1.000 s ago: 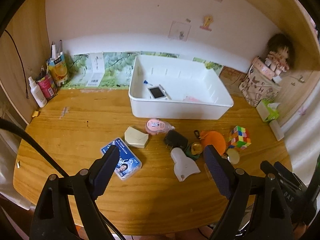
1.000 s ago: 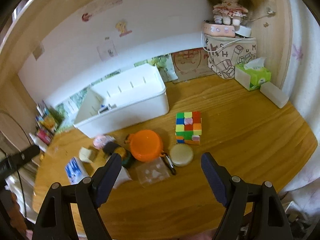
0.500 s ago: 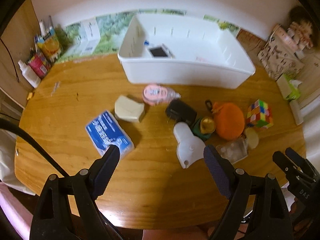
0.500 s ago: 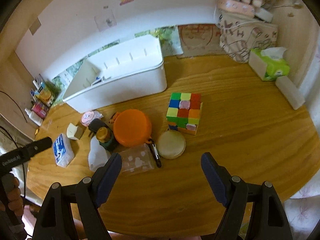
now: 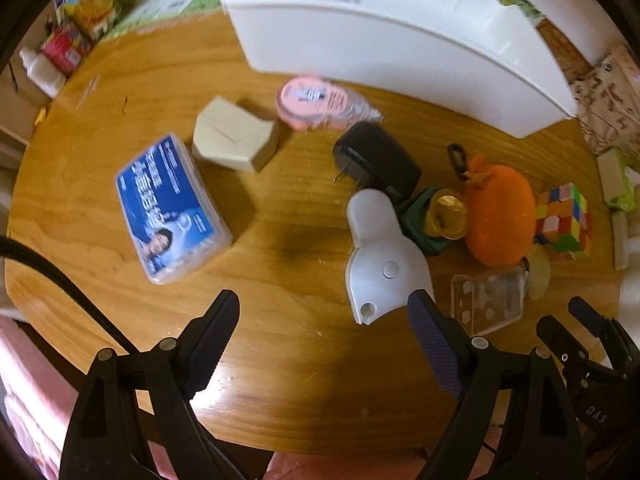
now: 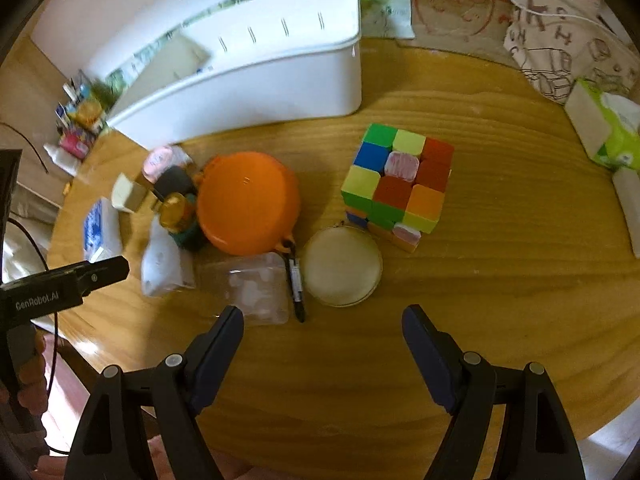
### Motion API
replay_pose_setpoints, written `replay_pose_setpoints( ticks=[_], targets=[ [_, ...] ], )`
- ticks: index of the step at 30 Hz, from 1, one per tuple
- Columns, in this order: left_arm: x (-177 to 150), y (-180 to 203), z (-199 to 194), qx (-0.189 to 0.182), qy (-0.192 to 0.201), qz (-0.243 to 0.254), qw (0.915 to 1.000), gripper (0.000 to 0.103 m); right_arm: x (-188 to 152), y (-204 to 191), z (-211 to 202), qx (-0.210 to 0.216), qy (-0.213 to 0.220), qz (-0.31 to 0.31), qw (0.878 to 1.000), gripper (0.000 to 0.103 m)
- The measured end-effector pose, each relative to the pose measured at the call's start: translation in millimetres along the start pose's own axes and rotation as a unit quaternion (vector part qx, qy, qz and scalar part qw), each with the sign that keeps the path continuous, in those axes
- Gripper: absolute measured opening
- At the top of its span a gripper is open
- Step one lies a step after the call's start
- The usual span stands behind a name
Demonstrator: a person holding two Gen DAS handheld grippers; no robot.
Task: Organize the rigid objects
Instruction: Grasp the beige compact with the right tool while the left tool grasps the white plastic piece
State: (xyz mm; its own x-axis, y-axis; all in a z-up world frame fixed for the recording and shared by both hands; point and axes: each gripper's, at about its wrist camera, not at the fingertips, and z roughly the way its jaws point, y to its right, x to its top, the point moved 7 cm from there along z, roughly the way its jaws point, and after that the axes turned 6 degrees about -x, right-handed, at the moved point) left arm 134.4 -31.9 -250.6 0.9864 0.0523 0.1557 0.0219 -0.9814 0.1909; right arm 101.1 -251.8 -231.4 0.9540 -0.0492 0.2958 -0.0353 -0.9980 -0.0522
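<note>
Small items lie scattered on a wooden table in front of a white bin [image 5: 400, 44] [image 6: 256, 80]. In the left wrist view I see a blue box [image 5: 170, 208], a beige box [image 5: 234, 140], a pink round case [image 5: 312, 100], a black plug adapter [image 5: 376, 160] and a white plastic device [image 5: 380, 260]. My left gripper [image 5: 324, 320] hangs open above bare wood, its right finger near the white device. The right wrist view shows an orange round pouch [image 6: 248, 200], a colour cube [image 6: 400, 184], a cream disc [image 6: 340, 266] and a clear case [image 6: 256, 288]. My right gripper [image 6: 322, 330] is open just in front of the disc.
A tissue pack [image 6: 608, 128] and a printed bag [image 6: 568, 40] stand at the right. Bottles and cartons [image 5: 72, 20] crowd the back left corner. A green and gold bottle [image 5: 440, 216] sits between the adapter and the pouch. The table's front edge lies close below both grippers.
Both grippers have come down and tilted toward the table, so the items look larger and nearer. The jaws stay equally wide. No object has moved.
</note>
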Motion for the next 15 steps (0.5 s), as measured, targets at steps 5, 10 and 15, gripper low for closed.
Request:
replay_pose_setpoints(
  ticks=[5,10,15],
  targets=[
    [-2,0,15,-0.004,-0.022,-0.039,0.999,0.088,5,8,13,-0.001,-0.024,-0.018,1.0,0.082],
    [-5,-1,27,0.001,-0.04,-0.061,0.9974,0.088,12,17,20,0.005,-0.034,-0.024,0.999,0.082],
    [-4,-2,30,-0.003,-0.041,-0.081,0.9959,0.089,18,25,28,0.008,-0.048,-0.027,0.998,0.082]
  ],
)
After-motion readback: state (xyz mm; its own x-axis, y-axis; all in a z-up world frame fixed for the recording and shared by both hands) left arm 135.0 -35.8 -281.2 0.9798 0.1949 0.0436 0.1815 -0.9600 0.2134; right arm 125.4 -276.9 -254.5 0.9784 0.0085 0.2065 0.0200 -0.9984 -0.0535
